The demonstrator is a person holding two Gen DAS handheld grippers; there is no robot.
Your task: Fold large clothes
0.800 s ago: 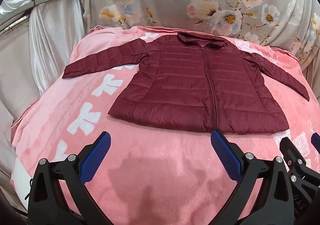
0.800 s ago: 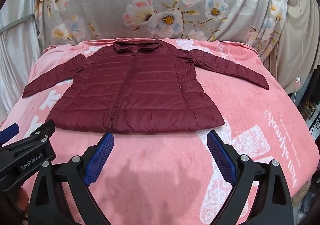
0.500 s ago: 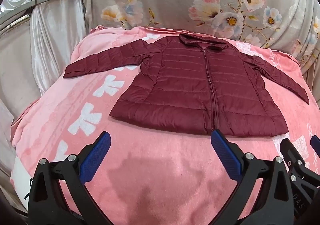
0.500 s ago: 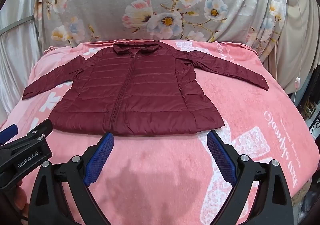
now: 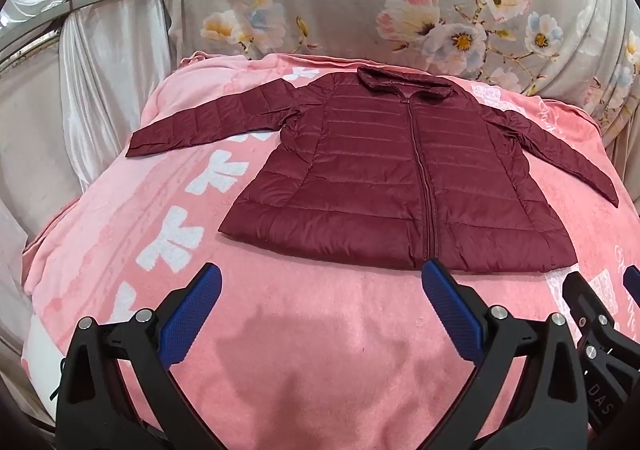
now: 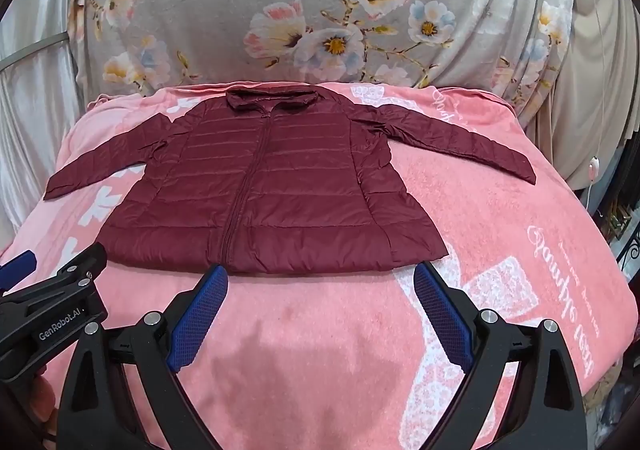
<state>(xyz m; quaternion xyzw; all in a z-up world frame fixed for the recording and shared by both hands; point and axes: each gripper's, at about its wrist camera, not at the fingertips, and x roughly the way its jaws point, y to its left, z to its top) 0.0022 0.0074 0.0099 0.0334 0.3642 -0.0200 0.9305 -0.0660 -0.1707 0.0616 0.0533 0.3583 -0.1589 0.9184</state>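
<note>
**Both grippers spread wide before a flat-laid jacket**

Left gripper, lower centre of the left wrist view: its two blue, dimpled pads stand fully apart with nothing between them, carried on black arms with silver pivot pins. Right gripper, lower centre of the right wrist view: likewise released and empty, textured blue pads splayed. Each tool appears at the edge of the other's view, the left one at lower left of the right wrist view, stamped with white lettering.

Just beyond the fingertips, in mid-frame, lies the jacket: dark red, quilted in horizontal channels, slightly glossy, zipped shut, front up, collar toward the top of the frame and hem nearest the pads. Both sleeves extend outward and down, toward frame left and frame right. Nothing lies on it or between it and the pads.

It rests on a pink blanket, fuzzy, printed with white motifs and script. Behind, in the upper frame, hangs a grey floral cloth; pale satin curtains drape at upper left.
</note>
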